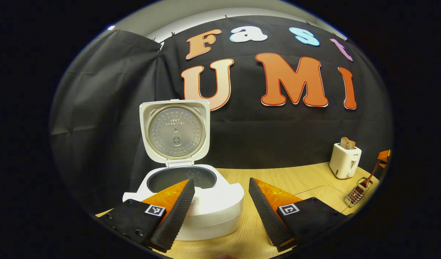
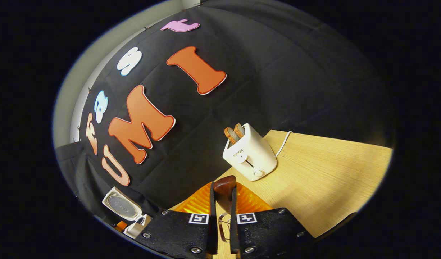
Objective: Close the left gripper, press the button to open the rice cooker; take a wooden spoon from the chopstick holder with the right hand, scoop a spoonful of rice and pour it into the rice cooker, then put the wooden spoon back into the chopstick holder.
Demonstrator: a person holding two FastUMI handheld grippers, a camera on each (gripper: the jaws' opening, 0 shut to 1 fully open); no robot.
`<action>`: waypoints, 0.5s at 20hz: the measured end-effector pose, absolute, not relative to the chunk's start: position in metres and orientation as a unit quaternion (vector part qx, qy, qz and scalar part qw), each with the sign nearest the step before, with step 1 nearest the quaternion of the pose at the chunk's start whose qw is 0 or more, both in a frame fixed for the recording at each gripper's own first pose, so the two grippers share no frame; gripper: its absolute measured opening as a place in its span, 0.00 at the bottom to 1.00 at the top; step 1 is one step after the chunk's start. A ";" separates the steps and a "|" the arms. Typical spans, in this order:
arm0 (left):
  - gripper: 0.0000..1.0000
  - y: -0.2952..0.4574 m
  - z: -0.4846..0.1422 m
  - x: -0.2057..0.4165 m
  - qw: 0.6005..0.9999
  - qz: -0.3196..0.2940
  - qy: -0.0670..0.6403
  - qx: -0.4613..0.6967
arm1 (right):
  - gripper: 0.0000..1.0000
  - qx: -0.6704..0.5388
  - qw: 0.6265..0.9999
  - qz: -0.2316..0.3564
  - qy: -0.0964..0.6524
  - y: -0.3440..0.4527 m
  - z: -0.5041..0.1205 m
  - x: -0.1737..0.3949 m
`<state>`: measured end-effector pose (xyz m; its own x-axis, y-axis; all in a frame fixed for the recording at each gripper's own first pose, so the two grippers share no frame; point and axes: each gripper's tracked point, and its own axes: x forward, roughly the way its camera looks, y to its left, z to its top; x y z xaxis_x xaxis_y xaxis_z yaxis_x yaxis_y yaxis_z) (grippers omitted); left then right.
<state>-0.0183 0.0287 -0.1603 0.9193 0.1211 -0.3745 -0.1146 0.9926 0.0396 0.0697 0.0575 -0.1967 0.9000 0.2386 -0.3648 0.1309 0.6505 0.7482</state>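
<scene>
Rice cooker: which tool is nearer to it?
Left. The left tool hangs open just in front of the open rice cooker; the right tool, shut on the spoon, is off by the toaster.

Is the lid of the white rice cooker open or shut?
Open: the white rice cooker has its lid standing upright, inner pot exposed.

**Item Count: Booth Table**

One rice cooker [image 1: 191, 201] stands on the table [image 1: 299, 176], lid raised; its single inner pot is exposed. One toaster [image 1: 345, 160] is present, holding two slices of bread [image 1: 347, 143]. One wire chopstick holder [image 1: 357, 192] sits near the toaster. One wooden spoon [image 2: 224, 190] is counted, its handle end seen in the right gripper view. Two grippers are recorded: the left gripper [image 1: 220, 192] with two fingers spread apart, and the right gripper [image 2: 223, 201] with two fingers pressed on the spoon handle. One table in total.
</scene>
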 end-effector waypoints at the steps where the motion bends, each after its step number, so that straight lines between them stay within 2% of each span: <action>1: 0.98 0.027 -0.161 -0.017 0.980 0.059 0.192 0.007 | 0.13 0.422 0.879 0.032 0.219 0.055 -0.197 0.070; 3: 0.98 0.026 -0.159 -0.014 0.980 0.060 0.191 0.003 | 0.14 0.429 0.875 0.028 0.220 0.051 -0.200 0.070; 7: 0.98 0.030 -0.155 -0.010 0.980 0.066 0.188 -0.008 | 0.22 0.432 0.872 0.021 0.228 0.041 -0.205 0.069; 10: 0.98 0.033 -0.145 -0.004 0.982 0.065 0.179 -0.005 | 0.32 0.401 0.887 0.023 0.228 0.032 -0.196 0.064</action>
<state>-0.0037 0.0326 -0.1449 0.9277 0.1253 -0.3516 -0.1291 0.9915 0.0126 0.0642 0.0325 -0.1959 0.8949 0.2234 -0.3862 0.1420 0.6779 0.7213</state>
